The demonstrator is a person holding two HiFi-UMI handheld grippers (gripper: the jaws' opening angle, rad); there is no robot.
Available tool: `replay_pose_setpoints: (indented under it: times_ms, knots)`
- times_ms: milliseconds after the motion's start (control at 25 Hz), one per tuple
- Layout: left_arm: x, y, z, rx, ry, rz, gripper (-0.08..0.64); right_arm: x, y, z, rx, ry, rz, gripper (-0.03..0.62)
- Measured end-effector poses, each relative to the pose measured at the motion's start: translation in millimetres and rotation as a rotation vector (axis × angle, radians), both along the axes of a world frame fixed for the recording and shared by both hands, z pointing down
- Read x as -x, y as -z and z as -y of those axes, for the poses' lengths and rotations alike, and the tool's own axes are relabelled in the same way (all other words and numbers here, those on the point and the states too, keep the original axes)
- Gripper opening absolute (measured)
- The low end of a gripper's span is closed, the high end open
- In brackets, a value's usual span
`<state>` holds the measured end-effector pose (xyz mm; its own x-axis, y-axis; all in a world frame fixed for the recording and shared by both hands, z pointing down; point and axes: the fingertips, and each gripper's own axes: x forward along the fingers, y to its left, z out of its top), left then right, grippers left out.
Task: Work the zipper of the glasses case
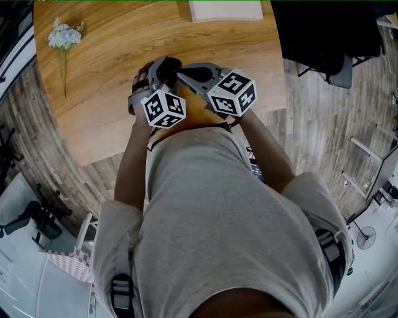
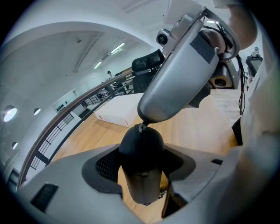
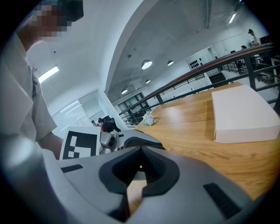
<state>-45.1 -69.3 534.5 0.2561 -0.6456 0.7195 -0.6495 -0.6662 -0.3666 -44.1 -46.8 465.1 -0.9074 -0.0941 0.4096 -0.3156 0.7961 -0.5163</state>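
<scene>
Desk: a wooden desk (image 1: 112,56) with rounded corners; wood-plank floor shows past its left, right and near edges.
Left gripper: the left gripper (image 1: 160,69) hangs over the middle of the near edge, its jaws clenched on both sides of a dark glasses case (image 2: 141,148).
Glasses case: it stands on end between those jaws, above the desk's near edge, with the zipper line running up its middle.
Right gripper: the right gripper (image 1: 181,74) is just beside the left one, and its jaws are pressed together at the tip on the small metal zipper pull (image 2: 141,127) at the case's top.
Open room: the desk's middle lies bare between the grippers and the far edge.
Far edge: a flat white box (image 1: 225,10) lies at the middle of the far edge.
Far-left corner: a small bunch of pale flowers (image 1: 64,36) lies there, well apart from the grippers.
Only the left gripper view shows: the case, its zipper and the pull.
Only the right gripper view shows: its closed pads from behind, with the pull itself hidden.
Only the head view shows: the person's forearms crossing the near edge, and a black chair (image 1: 336,37) beyond the far-right corner.
</scene>
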Motion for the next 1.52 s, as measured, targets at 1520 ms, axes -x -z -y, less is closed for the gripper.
replay_pose_setpoints:
  times_ms: [1520]
  knots:
    - [0, 110, -39, 0.024, -0.162, -0.889, 0.275, 7, -14, -43, -0.215, 0.510, 0.024, 0.244]
